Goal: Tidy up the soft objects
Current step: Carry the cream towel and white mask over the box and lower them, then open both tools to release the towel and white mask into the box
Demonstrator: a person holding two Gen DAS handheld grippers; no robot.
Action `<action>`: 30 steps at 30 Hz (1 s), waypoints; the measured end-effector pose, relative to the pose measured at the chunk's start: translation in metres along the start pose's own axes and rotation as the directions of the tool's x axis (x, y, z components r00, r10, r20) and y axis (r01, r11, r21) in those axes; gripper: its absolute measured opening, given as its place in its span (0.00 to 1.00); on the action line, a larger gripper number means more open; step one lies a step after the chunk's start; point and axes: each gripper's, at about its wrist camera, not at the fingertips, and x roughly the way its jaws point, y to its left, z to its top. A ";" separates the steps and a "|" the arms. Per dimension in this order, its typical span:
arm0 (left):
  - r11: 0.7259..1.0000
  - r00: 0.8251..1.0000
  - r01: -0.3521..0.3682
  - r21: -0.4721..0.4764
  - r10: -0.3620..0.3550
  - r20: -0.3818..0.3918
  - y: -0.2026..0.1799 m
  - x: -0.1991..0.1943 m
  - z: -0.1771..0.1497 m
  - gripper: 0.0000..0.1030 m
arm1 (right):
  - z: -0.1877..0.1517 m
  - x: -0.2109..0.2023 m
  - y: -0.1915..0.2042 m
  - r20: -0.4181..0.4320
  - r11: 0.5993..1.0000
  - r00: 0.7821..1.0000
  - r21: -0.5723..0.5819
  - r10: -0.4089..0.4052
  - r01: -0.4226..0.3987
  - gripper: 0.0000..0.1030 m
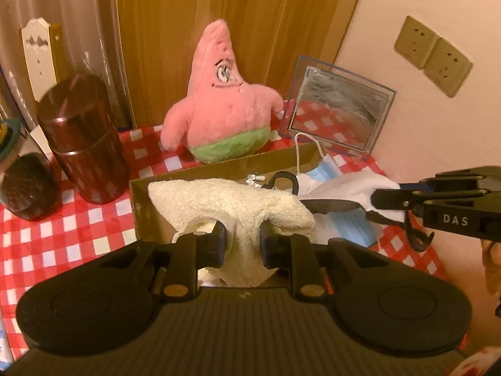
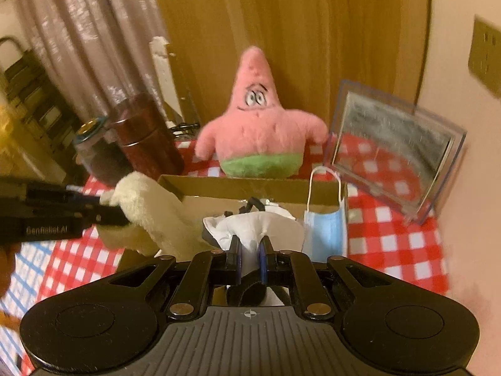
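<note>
The left tool (image 1: 241, 244) grips the cream towel (image 1: 231, 200) over the cardboard box (image 1: 219, 169) on the desk; the right tool (image 2: 249, 252) pinches a white cloth (image 2: 260, 224). Lower each fully inside before releasing, clear of the blue mask (image 2: 325, 232); the pink plush (image 1: 219, 100) waits behind

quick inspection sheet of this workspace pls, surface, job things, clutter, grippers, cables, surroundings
surface: red and white checked tablecloth, cardboard box on it.
job's things: cream towel and white cloth held over the box; blue face mask draped on the box's right side; pink plush toy upright behind the box.
clutter: dark red canister, dark jar, framed mirror propped at the wall.
grippers: left gripper shut on the towel; right gripper shut on the white cloth.
cables: nothing seen.
surroundings: wooden panel, curtain, wall sockets.
</note>
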 end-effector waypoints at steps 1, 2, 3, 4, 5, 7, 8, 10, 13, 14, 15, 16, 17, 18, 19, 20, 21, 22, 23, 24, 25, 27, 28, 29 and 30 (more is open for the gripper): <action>1.000 1.000 -0.003 -0.006 0.003 -0.005 0.002 0.007 -0.001 0.18 | 0.001 0.009 -0.004 -0.006 1.000 1.000 0.024 0.004 -0.004 0.11; 1.000 1.000 -0.008 -0.011 0.008 -0.008 0.005 0.013 -0.003 0.18 | 0.000 0.017 -0.007 -0.012 0.999 1.000 0.048 0.006 -0.005 0.11; 1.000 1.000 -0.015 -0.014 0.015 -0.010 0.007 0.020 -0.004 0.18 | 0.001 0.025 -0.009 -0.016 0.998 1.000 0.061 0.006 -0.005 0.11; 1.000 1.000 -0.019 -0.014 0.019 -0.010 0.009 0.025 -0.005 0.18 | 0.001 0.032 -0.011 -0.020 0.998 1.000 0.066 0.006 -0.005 0.11; 1.000 1.000 -0.024 -0.016 0.024 -0.011 0.011 0.029 -0.006 0.18 | 0.000 0.039 -0.012 -0.023 0.998 1.000 0.068 0.005 -0.004 0.11; 0.999 0.999 -0.035 -0.018 0.034 -0.020 0.016 0.040 -0.009 0.18 | -0.002 0.052 -0.014 -0.027 0.997 1.000 0.072 0.002 -0.001 0.11; 0.999 0.999 -0.033 -0.018 0.033 -0.024 0.018 0.044 -0.010 0.18 | -0.003 0.058 -0.014 -0.029 0.997 1.000 0.074 0.002 0.000 0.11; 0.999 0.999 -0.029 -0.015 0.029 -0.030 0.021 0.052 -0.013 0.18 | -0.004 0.071 -0.016 -0.036 0.996 0.999 0.087 0.009 -0.006 0.11; 1.000 0.999 -0.019 -0.005 0.018 -0.031 0.021 0.062 -0.015 0.18 | -0.008 0.088 -0.016 -0.047 0.995 0.999 0.095 0.021 -0.016 0.11; 1.000 0.999 -0.016 -0.004 0.016 -0.033 0.021 0.065 -0.016 0.18 | -0.010 0.094 -0.016 -0.049 0.995 0.998 0.094 0.028 -0.023 0.11; 1.000 0.999 -0.012 -0.003 0.012 -0.034 0.021 0.069 -0.016 0.18 | -0.011 0.098 -0.015 -0.054 0.995 0.998 0.093 0.035 -0.030 0.11; 1.000 0.999 -0.012 -0.003 0.012 -0.038 0.021 0.073 -0.016 0.19 | -0.013 0.104 -0.015 -0.061 0.995 0.997 0.093 0.038 -0.032 0.11; 1.000 0.999 -0.015 -0.002 0.015 -0.041 0.021 0.076 -0.017 0.19 | -0.014 0.109 -0.014 -0.070 0.995 0.997 0.093 0.040 -0.033 0.11; 1.000 0.999 -0.016 0.002 0.016 -0.043 0.020 0.080 -0.017 0.19 | -0.016 0.114 -0.014 -0.078 0.995 0.996 0.094 0.047 -0.039 0.11; 1.000 0.999 -0.017 0.008 0.017 -0.047 0.020 0.084 -0.018 0.19 | -0.018 0.119 -0.014 -0.089 0.995 0.995 0.093 0.053 -0.044 0.11; 1.000 0.998 -0.018 0.012 0.018 -0.052 0.020 0.087 -0.019 0.19 | -0.019 0.124 -0.014 -0.097 0.995 0.994 0.087 0.050 -0.041 0.11; 1.000 0.998 -0.019 0.015 0.020 -0.059 0.020 0.091 -0.020 0.19 | -0.021 0.129 -0.013 -0.107 0.997 0.993 0.073 0.041 -0.033 0.11; 1.000 0.998 -0.019 0.017 0.020 -0.062 0.020 0.095 -0.021 0.19 | -0.023 0.132 -0.012 -0.112 0.998 0.993 0.058 0.032 -0.026 0.11; 1.000 0.998 -0.016 0.018 0.018 -0.065 0.021 0.098 -0.022 0.19 | -0.025 0.136 -0.011 -0.116 0.999 0.993 0.044 0.022 -0.017 0.11; 1.000 0.997 -0.014 0.020 0.016 -0.072 0.021 0.102 -0.023 0.19 | -0.026 0.138 -0.011 -0.121 0.999 0.993 0.039 0.016 -0.011 0.11; 1.000 0.997 -0.012 0.024 0.014 -0.080 0.021 0.106 -0.025 0.19 | -0.028 0.140 -0.012 -0.125 0.999 0.992 0.038 0.010 -0.005 0.11; 1.000 0.996 -0.006 0.030 0.009 -0.089 0.022 0.112 -0.027 0.19 | -0.030 0.145 -0.014 -0.133 0.999 0.991 0.036 0.005 -0.001 0.11; 0.999 0.996 -0.005 0.032 0.007 -0.091 0.022 0.114 -0.029 0.19 | -0.030 0.148 -0.016 -0.136 0.999 0.991 0.038 0.005 0.001 0.11; 0.999 0.996 -0.002 0.032 0.005 -0.092 0.022 0.116 -0.030 0.20 | -0.031 0.150 -0.017 -0.140 0.999 0.990 0.039 0.006 0.000 0.11; 1.000 0.996 0.001 0.032 0.002 -0.093 0.022 0.117 -0.030 0.20 | -0.031 0.151 -0.017 -0.145 0.999 0.989 0.039 0.006 0.000 0.11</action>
